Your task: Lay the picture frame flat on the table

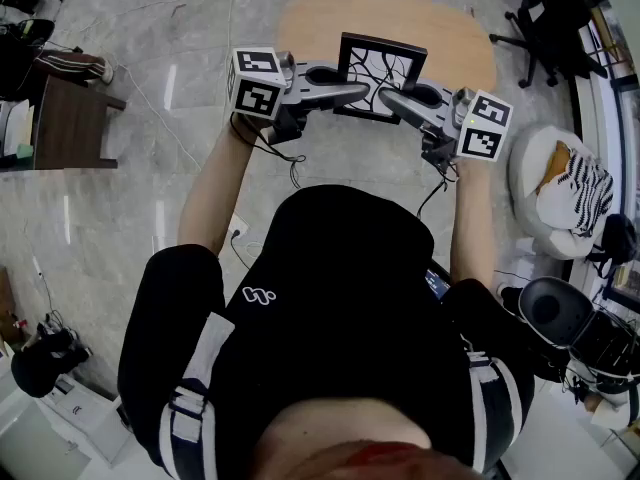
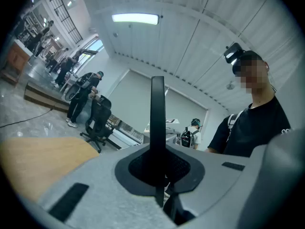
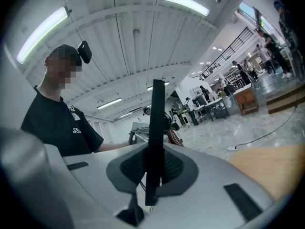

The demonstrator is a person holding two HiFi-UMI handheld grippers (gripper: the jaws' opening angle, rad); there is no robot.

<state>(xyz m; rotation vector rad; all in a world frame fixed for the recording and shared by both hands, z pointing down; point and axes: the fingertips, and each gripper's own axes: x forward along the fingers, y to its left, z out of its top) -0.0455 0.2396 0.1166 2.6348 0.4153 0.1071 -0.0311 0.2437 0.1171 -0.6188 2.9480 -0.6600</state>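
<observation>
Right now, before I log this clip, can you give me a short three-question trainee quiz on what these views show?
1. True or false: the picture frame already lies flat on the wooden table.
2. Pick one. What grips the frame? A) the left tongs alone; B) the right tongs alone; C) both tongs, one on each side edge; D) nothing, it stands free.
3. Short answer: what colour is the frame's border?

Key
1. False. Both gripper views show it edge-on and upright between the jaws.
2. C.
3. Black.
</observation>
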